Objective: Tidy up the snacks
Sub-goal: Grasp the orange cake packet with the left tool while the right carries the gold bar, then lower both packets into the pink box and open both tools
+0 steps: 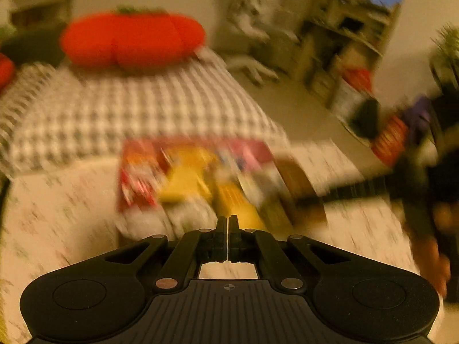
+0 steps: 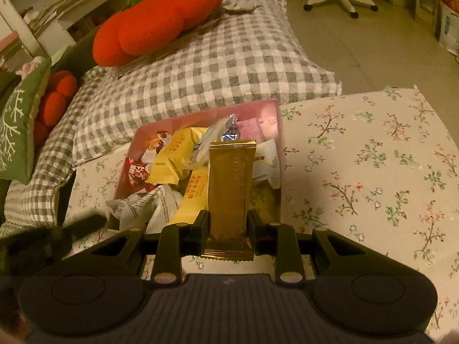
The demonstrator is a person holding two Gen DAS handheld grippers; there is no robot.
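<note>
- Gold snack bar [image 2: 229, 189] stands clamped between the fingers of my right gripper [image 2: 228, 226]; its sealed lower end pokes out below the pads, its upper end rises over the box.
- My left gripper [image 1: 228, 223] is clenched on nothing, its two fingers pressed together with only a thin slit between them.
- The pink box [image 2: 269, 111] sits on the floral sheet [image 2: 373, 157], just ahead of both grippers, its far edge against the checked pillow [image 2: 218, 66].
- Inside the box I see a jumble of packets: a yellow packet [image 2: 169, 157], a red packet [image 2: 137, 173], and a crumpled white wrapper [image 2: 143, 205] spilling over the near edge.
- An orange plush cushion [image 2: 160, 20] lies on the checked pillow.
- My left view is heavily blurred; the box [image 1: 258, 147] shows only as smeared colours, and at its right edge I make out my other hand [image 1: 439, 263] with its dark gripper.
</note>
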